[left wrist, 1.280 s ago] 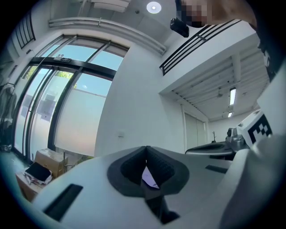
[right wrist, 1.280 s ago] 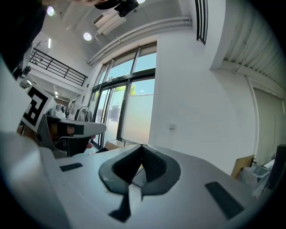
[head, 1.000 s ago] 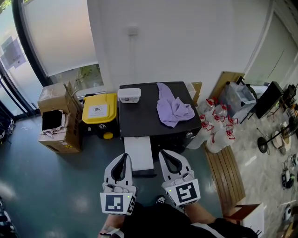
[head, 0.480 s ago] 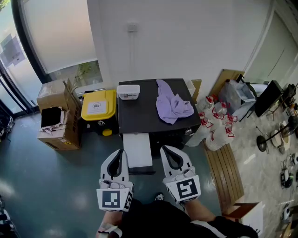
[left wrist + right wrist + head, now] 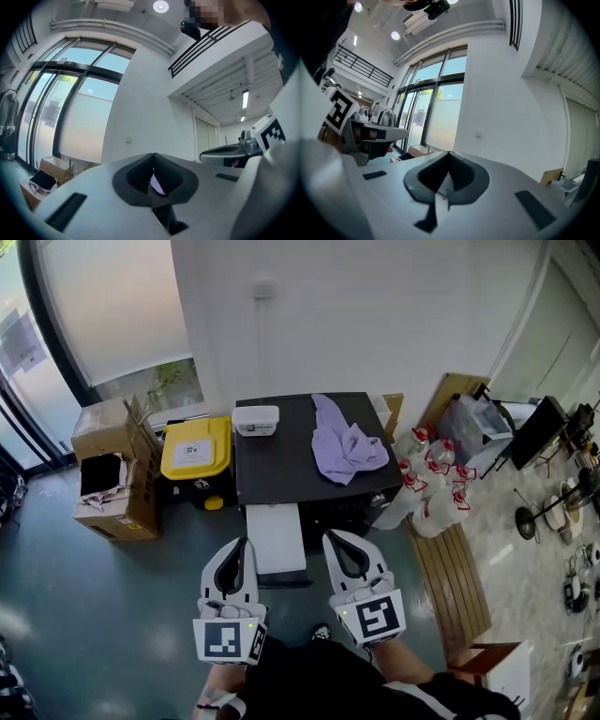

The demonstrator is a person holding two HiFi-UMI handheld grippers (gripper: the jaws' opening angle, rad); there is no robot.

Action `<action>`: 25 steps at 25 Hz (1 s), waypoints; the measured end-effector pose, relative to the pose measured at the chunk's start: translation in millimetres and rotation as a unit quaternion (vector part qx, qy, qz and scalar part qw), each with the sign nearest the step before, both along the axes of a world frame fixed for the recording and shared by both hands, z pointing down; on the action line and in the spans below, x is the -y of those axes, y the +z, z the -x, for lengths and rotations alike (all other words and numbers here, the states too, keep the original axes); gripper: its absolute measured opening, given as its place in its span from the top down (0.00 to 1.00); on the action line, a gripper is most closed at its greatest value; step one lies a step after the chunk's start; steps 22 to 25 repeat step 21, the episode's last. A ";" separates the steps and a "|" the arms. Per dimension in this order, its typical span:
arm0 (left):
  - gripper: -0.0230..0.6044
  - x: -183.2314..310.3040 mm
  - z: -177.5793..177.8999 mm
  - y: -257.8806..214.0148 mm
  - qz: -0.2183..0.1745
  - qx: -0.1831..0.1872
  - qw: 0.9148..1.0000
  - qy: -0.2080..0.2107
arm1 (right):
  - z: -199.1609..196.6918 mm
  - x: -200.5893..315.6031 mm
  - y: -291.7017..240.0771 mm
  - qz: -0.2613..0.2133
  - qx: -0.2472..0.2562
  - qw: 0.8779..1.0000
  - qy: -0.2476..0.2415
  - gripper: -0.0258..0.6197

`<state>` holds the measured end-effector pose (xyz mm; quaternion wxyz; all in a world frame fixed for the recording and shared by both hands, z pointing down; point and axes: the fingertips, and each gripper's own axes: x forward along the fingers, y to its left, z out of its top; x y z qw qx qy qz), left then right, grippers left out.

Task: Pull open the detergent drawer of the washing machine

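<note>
- White wall and a blue-green floor surround a dark washing machine [image 5: 281, 474] that stands against the wall, with a yellow bin [image 5: 195, 448] just beside its left side.
- On the machine's top a white box [image 5: 256, 419] sits at the rear left corner. A purple cloth [image 5: 347, 448] lies toward the right edge.
- A white oblong juts from the left part of the machine's front edge. I take it for the detergent drawer [image 5: 276, 538], perhaps already partly out, though I cannot tell for certain.
- The left tool [image 5: 240, 551] and right tool [image 5: 337, 545] hang on either side of that oblong, near it but apart from it. Each has its jaws pressed together on nothing.
- Risk: with the jaws shut, neither tool can take the drawer's front lip, and a push there would slide it back in.
- Risk: a grip off to one side would probably skew the drawer so it binds.
- Risk: if it is already well out, a hard tug may pull it free of its track.
- Risk: a jolt to the machine could shift the box or cloth.
</note>
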<state>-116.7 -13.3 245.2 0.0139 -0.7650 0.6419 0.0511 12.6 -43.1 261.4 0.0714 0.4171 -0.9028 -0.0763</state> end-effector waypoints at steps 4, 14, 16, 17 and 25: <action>0.93 -0.1 -3.0 0.8 0.000 -0.001 1.000 0.005 | -0.8 -0.2 1.1 0.001 -0.002 1.000 0.000 0.95; 0.93 0.4 0.6 3.4 0.003 -0.001 1.000 0.004 | -1.9 2.1 5.2 0.010 0.001 1.000 0.007 0.95; 0.93 0.0 0.5 3.8 0.004 -0.001 1.000 0.004 | -2.2 2.2 6.7 0.011 0.000 1.000 0.008 0.95; 0.93 0.0 0.7 3.7 0.003 0.000 1.000 0.004 | -1.9 2.2 6.5 0.011 0.000 1.000 0.008 0.95; 0.93 0.5 3.7 3.0 0.002 0.002 1.000 0.004 | 1.4 1.8 3.0 0.004 0.005 1.000 0.004 0.95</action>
